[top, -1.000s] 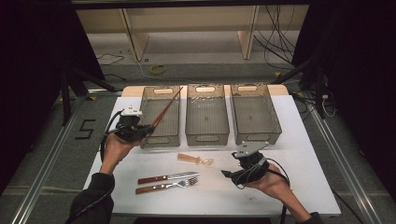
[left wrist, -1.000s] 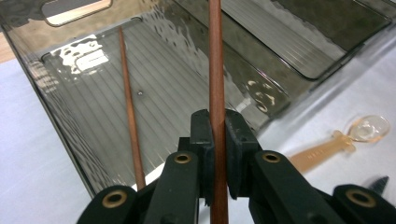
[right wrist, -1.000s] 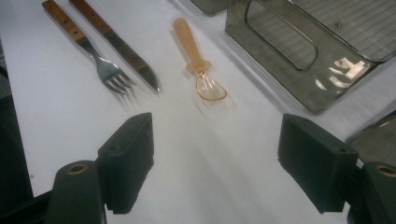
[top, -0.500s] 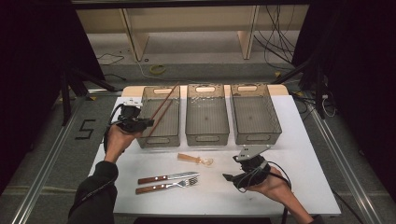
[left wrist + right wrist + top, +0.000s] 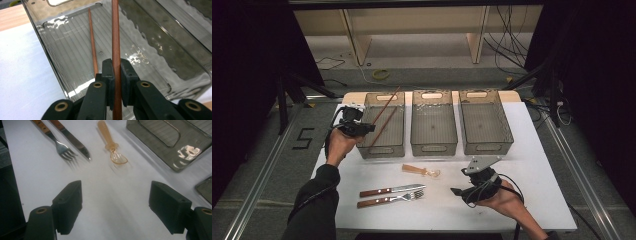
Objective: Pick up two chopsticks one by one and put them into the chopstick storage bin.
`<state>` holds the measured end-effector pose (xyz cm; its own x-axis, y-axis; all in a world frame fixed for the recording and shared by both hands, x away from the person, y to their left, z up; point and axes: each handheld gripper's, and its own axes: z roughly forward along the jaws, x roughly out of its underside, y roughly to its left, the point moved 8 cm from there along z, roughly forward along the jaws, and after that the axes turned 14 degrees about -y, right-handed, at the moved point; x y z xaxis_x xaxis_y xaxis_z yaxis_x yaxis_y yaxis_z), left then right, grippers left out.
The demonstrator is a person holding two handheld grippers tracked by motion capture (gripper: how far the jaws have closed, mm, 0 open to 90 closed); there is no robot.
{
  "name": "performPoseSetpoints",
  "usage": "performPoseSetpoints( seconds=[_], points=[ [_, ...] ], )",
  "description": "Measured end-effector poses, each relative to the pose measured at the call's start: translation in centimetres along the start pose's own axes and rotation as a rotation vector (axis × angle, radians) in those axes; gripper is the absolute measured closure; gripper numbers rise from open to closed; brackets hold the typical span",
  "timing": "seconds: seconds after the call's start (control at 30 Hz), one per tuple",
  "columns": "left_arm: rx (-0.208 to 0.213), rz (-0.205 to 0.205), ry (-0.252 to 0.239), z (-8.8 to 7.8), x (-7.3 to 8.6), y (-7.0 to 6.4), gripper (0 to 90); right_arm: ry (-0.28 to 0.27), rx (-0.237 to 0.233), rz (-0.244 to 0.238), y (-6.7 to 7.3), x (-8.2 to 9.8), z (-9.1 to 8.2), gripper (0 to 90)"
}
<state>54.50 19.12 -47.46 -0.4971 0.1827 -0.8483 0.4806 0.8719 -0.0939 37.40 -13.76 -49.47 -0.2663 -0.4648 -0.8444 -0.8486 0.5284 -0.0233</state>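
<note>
My left gripper (image 5: 370, 128) is at the left bin's (image 5: 382, 150) near left corner, shut on a brown chopstick (image 5: 387, 105) that slants up over the bin. In the left gripper view, the chopstick (image 5: 115, 37) runs upright between the closed jaws of the left gripper (image 5: 115, 63). A second chopstick (image 5: 92, 42) lies on the floor of the bin (image 5: 175, 45). My right gripper (image 5: 458, 191) hovers low over the white table near the front right, open and holding nothing. In the right gripper view, its jaws (image 5: 115, 207) stand wide apart over bare tabletop.
Two more grey bins, middle (image 5: 434, 148) and right (image 5: 485, 148), stand beside the left one. An orange plastic spoon (image 5: 419, 171), a wooden-handled knife (image 5: 392, 190) and a fork (image 5: 388, 200) lie on the white table (image 5: 532, 170) in front of them.
My left hand has carried the chopstick away from the person, up to the left bin, and the stick now slants lower over it. The right gripper has stayed in place.
</note>
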Motion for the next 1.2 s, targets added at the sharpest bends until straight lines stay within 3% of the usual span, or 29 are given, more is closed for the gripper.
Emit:
performPoseSetpoints(
  seconds=[0.8,0.83,0.9,1.0,1.2],
  points=[
    [-0.015,-0.065,0.044,1.6,1.0,0.5,81.9,0.007,-0.018,-0.007,0.4,0.1,0.1,27.6],
    [-0.01,-0.069,0.045,1.6,1.0,0.4,80.7,0.007,-0.018,-0.006,0.4,0.1,0.1,27.6],
    [-0.011,-0.076,0.045,1.7,0.9,0.2,67.9,0.007,-0.019,-0.007,0.4,0.1,0.0,27.6],
    [0.022,-0.077,0.026,1.3,0.6,-0.3,59.8,0.006,-0.019,-0.005,0.4,0.1,0.0,27.6],
    [0.091,-0.025,-0.025,-0.1,-0.3,-2.4,39.0,-0.001,-0.017,-0.003,0.3,0.0,-0.1,27.6]
  ],
)
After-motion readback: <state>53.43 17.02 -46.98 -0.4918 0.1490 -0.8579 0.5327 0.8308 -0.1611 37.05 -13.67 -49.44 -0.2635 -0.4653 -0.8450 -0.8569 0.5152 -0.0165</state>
